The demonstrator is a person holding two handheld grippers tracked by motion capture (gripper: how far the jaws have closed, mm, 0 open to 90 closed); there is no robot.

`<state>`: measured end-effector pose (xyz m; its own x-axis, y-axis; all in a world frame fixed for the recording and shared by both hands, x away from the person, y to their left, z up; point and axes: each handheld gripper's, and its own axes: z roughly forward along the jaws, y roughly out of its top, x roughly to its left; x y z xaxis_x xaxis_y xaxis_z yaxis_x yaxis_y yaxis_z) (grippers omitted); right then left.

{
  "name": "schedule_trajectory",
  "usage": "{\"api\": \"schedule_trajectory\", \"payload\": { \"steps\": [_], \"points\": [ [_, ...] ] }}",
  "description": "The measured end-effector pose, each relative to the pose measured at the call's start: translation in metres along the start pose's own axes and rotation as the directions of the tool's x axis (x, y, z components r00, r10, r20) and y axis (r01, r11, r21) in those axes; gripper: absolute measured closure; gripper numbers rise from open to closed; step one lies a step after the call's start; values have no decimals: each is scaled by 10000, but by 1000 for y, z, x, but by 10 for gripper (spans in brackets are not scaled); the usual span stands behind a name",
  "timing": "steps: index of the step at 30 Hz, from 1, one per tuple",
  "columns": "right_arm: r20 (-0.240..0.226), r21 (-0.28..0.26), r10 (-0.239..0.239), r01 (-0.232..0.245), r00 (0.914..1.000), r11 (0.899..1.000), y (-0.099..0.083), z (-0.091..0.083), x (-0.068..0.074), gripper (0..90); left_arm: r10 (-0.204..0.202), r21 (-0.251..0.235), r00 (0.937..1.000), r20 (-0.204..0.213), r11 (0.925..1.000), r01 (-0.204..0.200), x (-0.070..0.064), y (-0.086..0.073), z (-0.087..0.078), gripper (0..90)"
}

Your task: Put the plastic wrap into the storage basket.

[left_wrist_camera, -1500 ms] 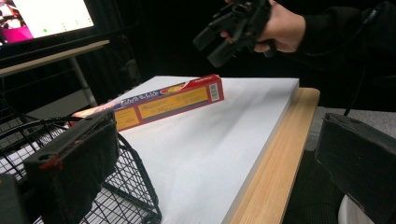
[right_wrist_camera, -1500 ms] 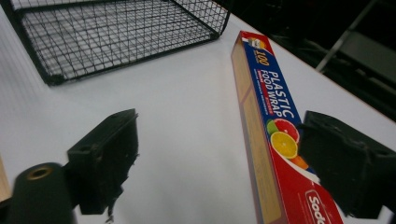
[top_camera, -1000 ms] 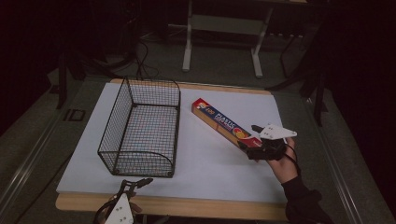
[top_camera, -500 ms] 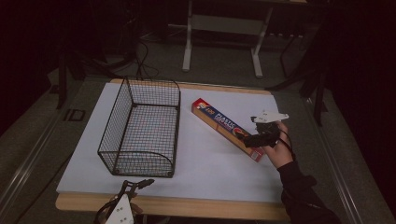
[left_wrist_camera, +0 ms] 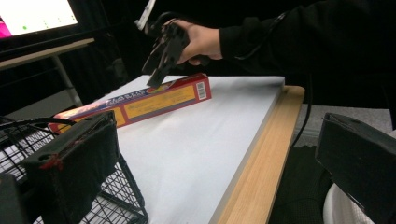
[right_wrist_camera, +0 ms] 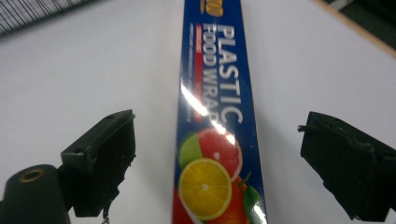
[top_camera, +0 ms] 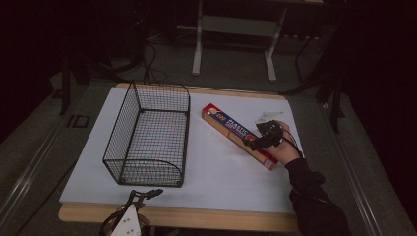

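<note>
Right claw (top_camera: 256, 142) covers plastic wrap box (top_camera: 231, 127) end.

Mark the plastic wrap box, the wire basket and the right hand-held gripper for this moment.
plastic wrap box (right_wrist_camera: 215, 93), right gripper view, on the blue printed top face.
wire basket (top_camera: 153, 137), high view, on its mesh floor.
right hand-held gripper (right_wrist_camera: 219, 163), right gripper view, midway between its open jaws, over the box.

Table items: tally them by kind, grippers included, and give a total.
Wire basket: 1
Plastic wrap box: 1
Grippers: 2, the left gripper at the near edge, the right gripper open over the box
Total: 4
</note>
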<state>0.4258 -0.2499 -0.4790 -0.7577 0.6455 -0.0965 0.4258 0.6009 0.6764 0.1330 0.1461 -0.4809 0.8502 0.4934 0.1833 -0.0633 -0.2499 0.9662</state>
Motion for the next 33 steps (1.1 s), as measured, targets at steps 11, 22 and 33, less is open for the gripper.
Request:
{"api": "schedule_trajectory", "payload": {
  "steps": [11, 22, 33],
  "points": [
    [-314, 1329, 276, -232, 9991, 9909, 2, 28, -13, 213, 84, -13, 10000, 41, 10000, -84, -1, 0, 0, 1],
    [-730, 3063, 766, -507, 9944, 9506, 12, 46, -17, 260, 124, -5, 9999, 61, 9999, -124, -1, 0, 0, 0],
    [-677, 4806, 433, -54, 9968, 8769, 26, 64, -9, 370, 97, 22, 9999, 93, 10000, -97, -1, 0, 1, 1]
  ]
}}
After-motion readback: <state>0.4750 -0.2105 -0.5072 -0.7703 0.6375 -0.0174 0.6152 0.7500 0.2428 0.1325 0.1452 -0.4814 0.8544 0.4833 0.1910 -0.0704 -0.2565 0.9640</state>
